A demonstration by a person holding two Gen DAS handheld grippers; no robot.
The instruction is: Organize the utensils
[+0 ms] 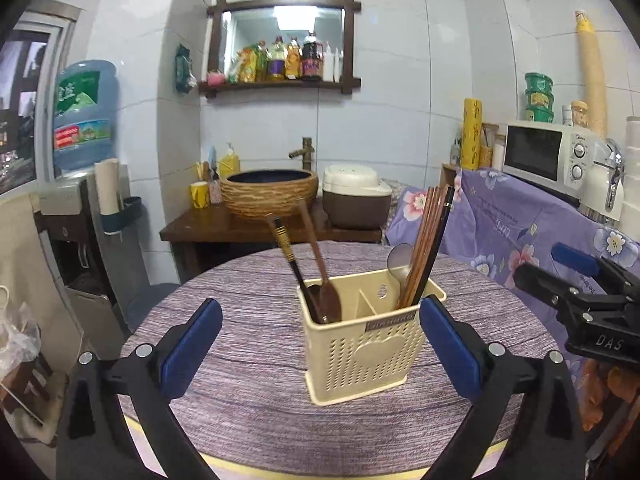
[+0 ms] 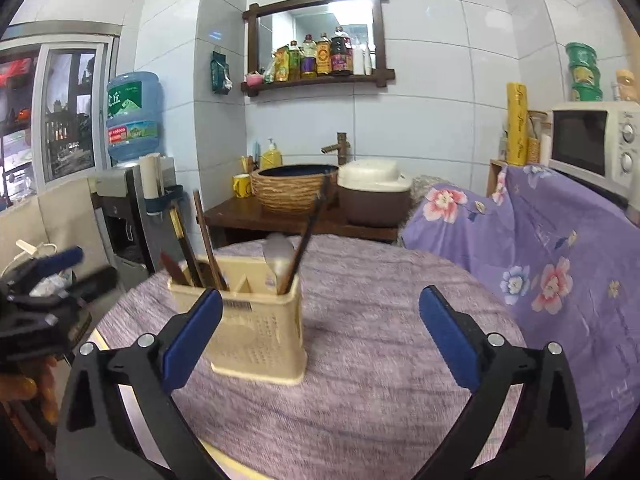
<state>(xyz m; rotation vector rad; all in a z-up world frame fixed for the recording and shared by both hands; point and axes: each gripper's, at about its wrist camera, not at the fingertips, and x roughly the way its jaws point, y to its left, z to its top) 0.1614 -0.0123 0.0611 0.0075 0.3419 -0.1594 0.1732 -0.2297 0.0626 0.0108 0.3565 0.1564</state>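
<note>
A cream holder (image 1: 362, 340) stands on the round purple tabletop (image 1: 248, 400). Two dark spoons (image 1: 320, 280) lean in its left part, and brown chopsticks (image 1: 424, 248) and a silver spoon (image 1: 398, 260) stand in its right part. The left gripper (image 1: 320, 332) and the right gripper (image 2: 320, 332) both have their jaws spread wide with nothing held.

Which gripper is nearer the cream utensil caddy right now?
Left. The left gripper faces the cream utensil caddy squarely, jaws open either side of it. The right gripper sits off to the caddy's right, open over bare table.
</note>
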